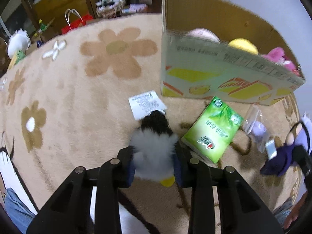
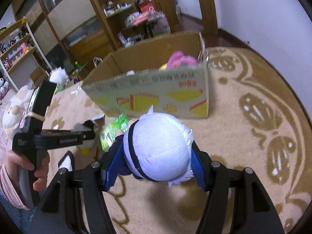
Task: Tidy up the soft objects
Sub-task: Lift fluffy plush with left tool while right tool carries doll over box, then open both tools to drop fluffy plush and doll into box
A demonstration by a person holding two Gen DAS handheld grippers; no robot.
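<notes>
While both claws grip plushies, tissue pack [image 1: 212, 129] beside cardboard box [image 1: 214, 78].

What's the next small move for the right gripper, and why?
Probably carry it forward over the cardboard box rim, then release. The right gripper is shut on the white-headed doll, held clear of the rug, and the box ahead is open-topped with a pink plush already inside.
</notes>
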